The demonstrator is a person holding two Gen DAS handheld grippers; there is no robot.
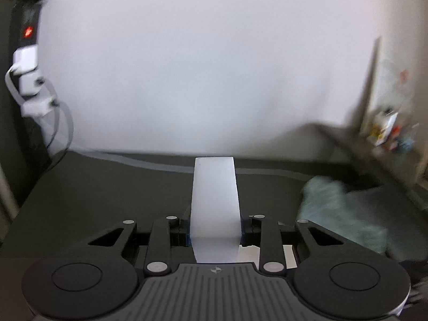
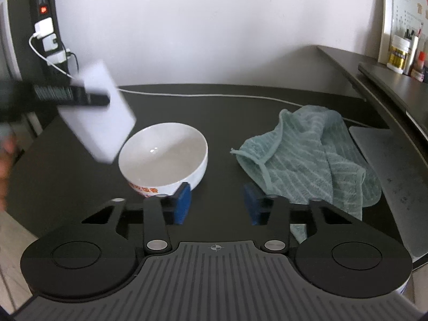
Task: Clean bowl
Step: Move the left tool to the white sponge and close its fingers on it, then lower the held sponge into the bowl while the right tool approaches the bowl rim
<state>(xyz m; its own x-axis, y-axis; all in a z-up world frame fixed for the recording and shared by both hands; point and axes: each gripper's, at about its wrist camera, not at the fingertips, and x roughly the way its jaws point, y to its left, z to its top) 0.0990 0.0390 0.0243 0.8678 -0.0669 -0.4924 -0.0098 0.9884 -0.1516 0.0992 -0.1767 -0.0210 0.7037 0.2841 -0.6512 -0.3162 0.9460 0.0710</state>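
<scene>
clearly clamped in the left gripper [image 1: 215, 234]: a white rectangular sponge block [image 1: 214, 203], pinched between the two fingers and jutting forward past them, held above the dark tabletop [image 1: 107, 187]. seen from the right wrist view as a blurred black gripper [image 2: 88, 97] entering from the left with the same white block [image 2: 100, 115] tilted, its lower corner hanging just beside the near-left rim of the bowl, whether touching or not, cannot tell.

sitting upright near the middle of the dark table [image 2: 200, 112]: a white ceramic bowl with orange lettering on its outer wall [image 2: 163, 157], inside looking bare and glossy. just in front of it, the right gripper [image 2: 217, 204], jaws spread wide with nothing between the blue pads [image 2: 184, 202]; left pad close against the bowl's near side, right pad close to the edge of the cloth.

lying crumpled to the right of the bowl, apart from it: a teal striped towel [image 2: 307, 157], also visible blurred at the right of the left wrist view [image 1: 339, 211].

running across the far part of the table: a thin white cable [image 2: 214, 95]. standing at far left against the pale wall: a black power strip with a red lit switch and white plugs [image 2: 45, 26]. at far right on a raised shelf: small jars and bottles [image 2: 404, 53], details too small to tell.
</scene>
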